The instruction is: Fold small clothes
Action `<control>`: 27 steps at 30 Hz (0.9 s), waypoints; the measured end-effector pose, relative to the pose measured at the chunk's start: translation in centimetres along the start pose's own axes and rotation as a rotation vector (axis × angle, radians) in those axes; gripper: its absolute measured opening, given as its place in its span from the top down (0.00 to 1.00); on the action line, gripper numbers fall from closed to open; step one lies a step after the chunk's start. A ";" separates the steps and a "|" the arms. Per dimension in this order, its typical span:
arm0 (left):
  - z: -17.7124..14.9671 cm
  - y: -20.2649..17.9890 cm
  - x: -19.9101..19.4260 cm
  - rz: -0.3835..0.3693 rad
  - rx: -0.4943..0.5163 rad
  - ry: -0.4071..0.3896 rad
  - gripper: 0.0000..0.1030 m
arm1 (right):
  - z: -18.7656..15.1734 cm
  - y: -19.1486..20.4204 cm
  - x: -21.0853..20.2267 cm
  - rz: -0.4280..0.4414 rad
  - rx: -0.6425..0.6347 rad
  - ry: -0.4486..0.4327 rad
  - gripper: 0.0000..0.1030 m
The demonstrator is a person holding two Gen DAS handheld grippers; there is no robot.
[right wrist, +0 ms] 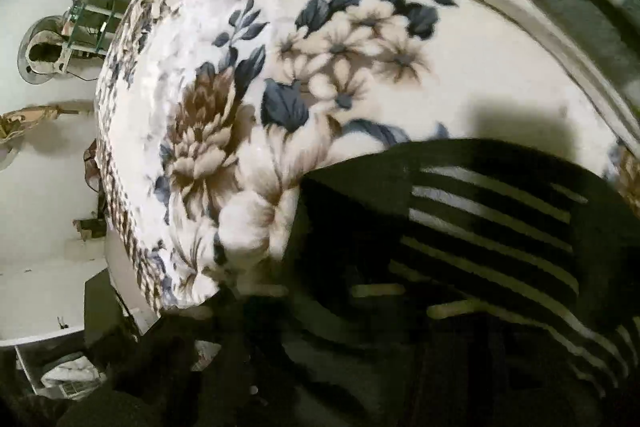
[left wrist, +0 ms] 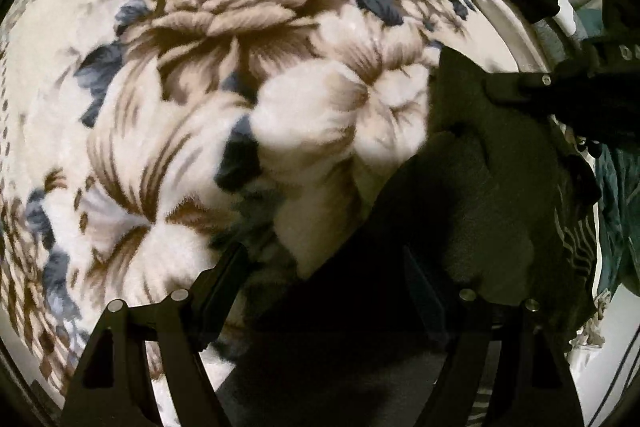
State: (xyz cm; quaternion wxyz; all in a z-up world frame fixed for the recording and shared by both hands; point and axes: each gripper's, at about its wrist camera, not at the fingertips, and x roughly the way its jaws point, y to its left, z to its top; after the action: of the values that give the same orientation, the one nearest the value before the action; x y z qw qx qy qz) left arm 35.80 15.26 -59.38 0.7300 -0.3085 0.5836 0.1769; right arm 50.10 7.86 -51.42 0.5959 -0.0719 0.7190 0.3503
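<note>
In the left wrist view, the left gripper (left wrist: 320, 303) was seen pointing down at a floral blanket (left wrist: 208, 39), its jaws spread wide with nothing pressed between the pads. A dark garment (left wrist: 472, 195) lay draped just ahead and to the right of the fingers, its near edge falling across the gap between them. Beyond it, at the upper right, the right gripper (left wrist: 560, 83) was seen against the cloth.

In the right wrist view, the right gripper's own fingers could not be made out in the blur and shadow; its jaws were taken as clenched shut. A dark striped garment (right wrist: 480, 211) was spread directly ahead, over the blanket (right wrist: 360, 75); whether cloth was pinched could not be told.
</note>
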 end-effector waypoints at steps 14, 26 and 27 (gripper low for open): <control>0.4 1.5 -2.6 -0.039 -0.006 -0.026 0.26 | 1.1 -6.8 -3.5 -0.016 0.272 -0.153 0.98; -3.6 4.1 -4.7 0.002 0.022 0.029 0.26 | -1.4 -11.5 -7.6 0.049 0.368 -0.191 0.54; -3.1 4.1 -5.3 -0.006 0.025 0.006 0.26 | -2.7 -12.2 -9.0 0.041 0.377 -0.226 0.52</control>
State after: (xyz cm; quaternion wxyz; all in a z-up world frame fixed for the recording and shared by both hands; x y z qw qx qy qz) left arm 29.59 16.84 -55.65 0.7324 -0.3015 0.5873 0.1666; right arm 56.79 -5.69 -48.22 0.6682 0.0952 0.7018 0.2278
